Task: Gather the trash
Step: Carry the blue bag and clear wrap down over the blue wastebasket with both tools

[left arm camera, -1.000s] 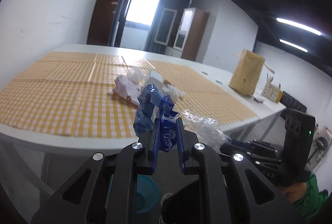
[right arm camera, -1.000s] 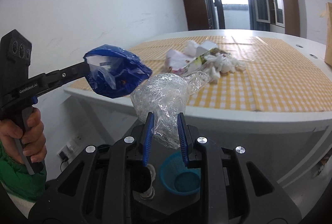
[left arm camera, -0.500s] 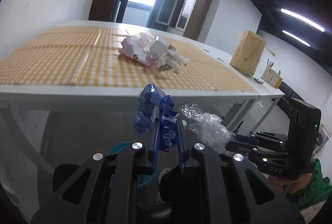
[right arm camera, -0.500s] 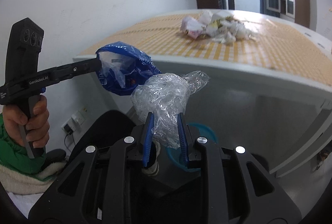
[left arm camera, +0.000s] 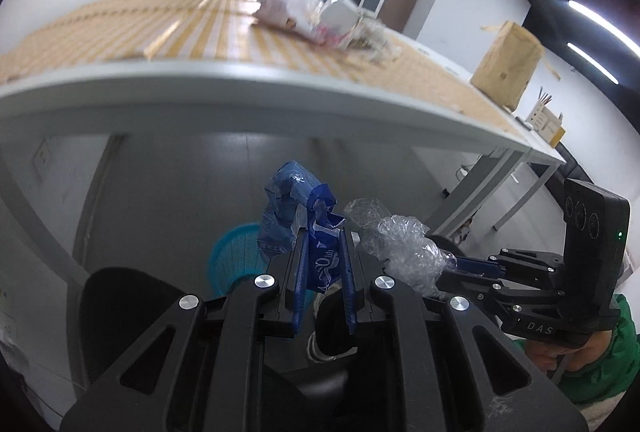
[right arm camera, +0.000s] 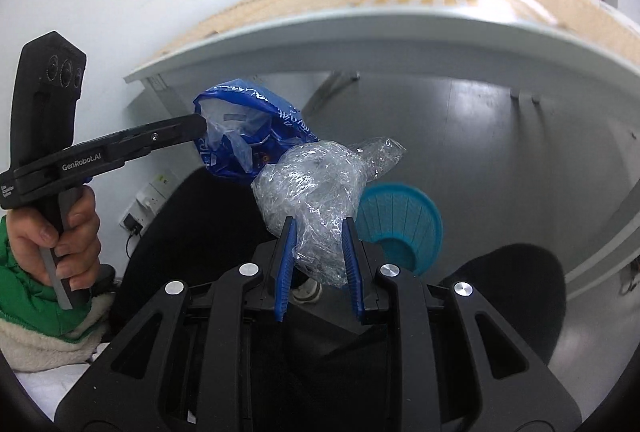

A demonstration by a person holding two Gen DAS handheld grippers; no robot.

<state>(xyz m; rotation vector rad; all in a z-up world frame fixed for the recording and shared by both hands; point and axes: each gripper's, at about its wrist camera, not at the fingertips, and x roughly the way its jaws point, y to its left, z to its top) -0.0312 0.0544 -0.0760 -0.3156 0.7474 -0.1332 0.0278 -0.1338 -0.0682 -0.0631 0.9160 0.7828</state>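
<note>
My left gripper [left arm camera: 323, 232] is shut on a crumpled blue plastic wrapper [left arm camera: 294, 208], which also shows in the right wrist view as the blue wrapper [right arm camera: 248, 128] at the end of the left gripper [right arm camera: 198, 126]. A wad of clear plastic film [right arm camera: 316, 188] sits clamped in my right gripper [right arm camera: 318, 228]; from the left wrist the clear film [left arm camera: 400, 244] lies just right of the blue wrapper. Both grippers hang below the table edge, above a blue basket [right arm camera: 400, 228] on the floor, seen as the basket [left arm camera: 236, 256] behind the wrapper.
A white table [left arm camera: 240, 92] with a yellow checked cloth overhangs above, carrying a pile of trash [left arm camera: 320, 16]. A black chair seat [right arm camera: 516, 292] and another chair [left arm camera: 124, 304] flank the basket. A hand in a green sleeve [right arm camera: 60, 232] grips the left handle.
Both grippers have sunk from above the tabletop to below its edge, each still holding its piece. The blue basket has come into fuller view beneath them.
</note>
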